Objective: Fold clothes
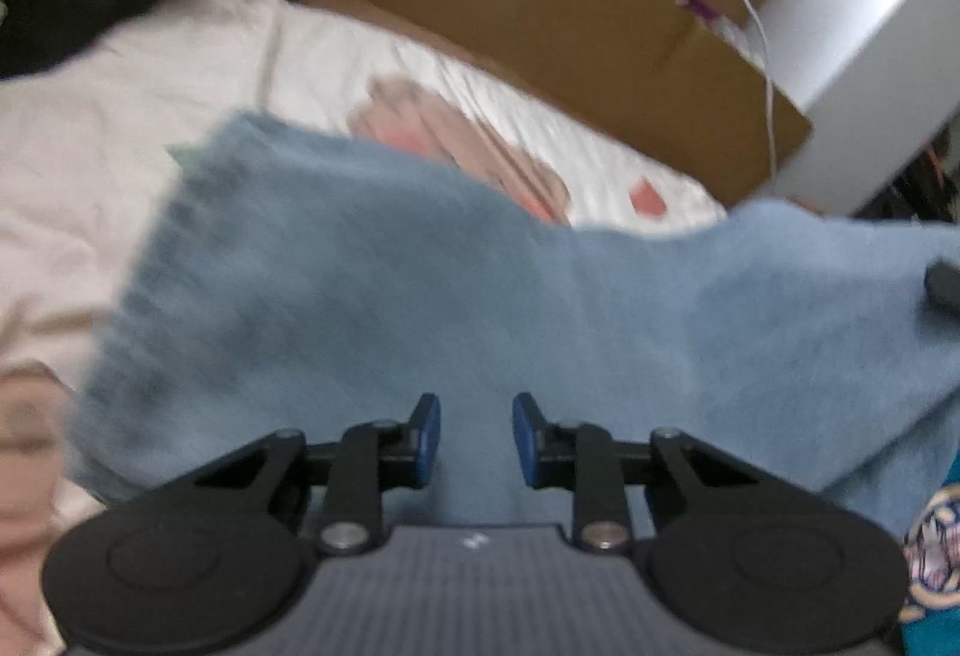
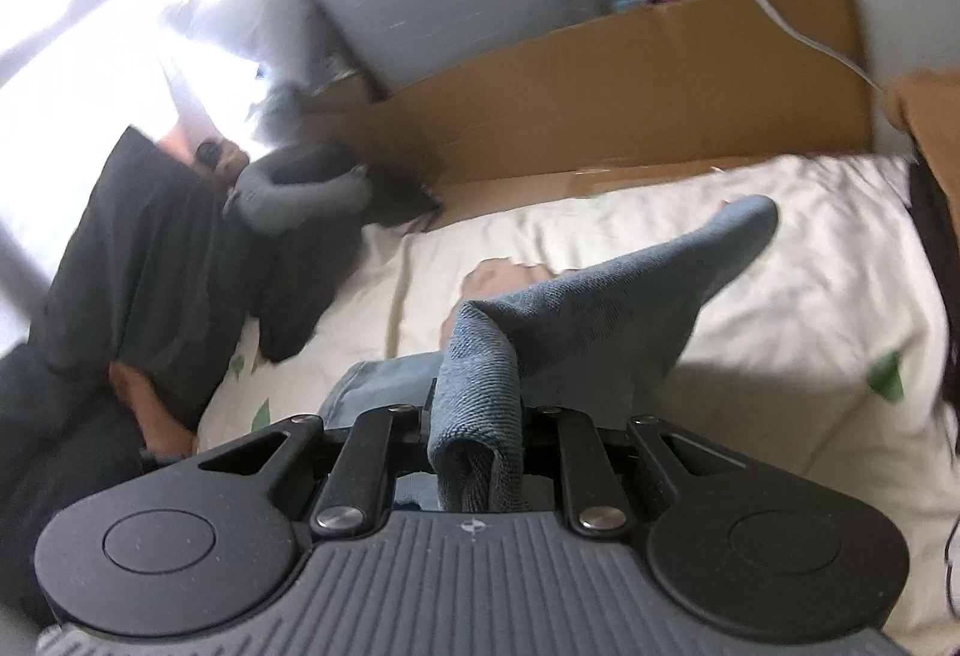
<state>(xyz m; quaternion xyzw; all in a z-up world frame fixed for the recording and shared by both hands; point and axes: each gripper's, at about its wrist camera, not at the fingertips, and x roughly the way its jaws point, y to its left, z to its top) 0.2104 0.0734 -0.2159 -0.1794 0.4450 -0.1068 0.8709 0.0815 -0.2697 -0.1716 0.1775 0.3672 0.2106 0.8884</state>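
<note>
While the right claw [image 2: 474,416] is clenched on a bunched edge of the blue sock [image 2: 606,308], the rest of the sock hangs out over the cream bedsheet [image 2: 750,260]; the left claw [image 1: 476,440] is released, its blue pads apart above the same blue cloth and not pressing it; from here the sock could slip, because only a small fold is pinched; if the left claw closes on too little cloth, the fold may come out crooked; the dark clothes [image 2: 156,260] lie well apart.
</note>
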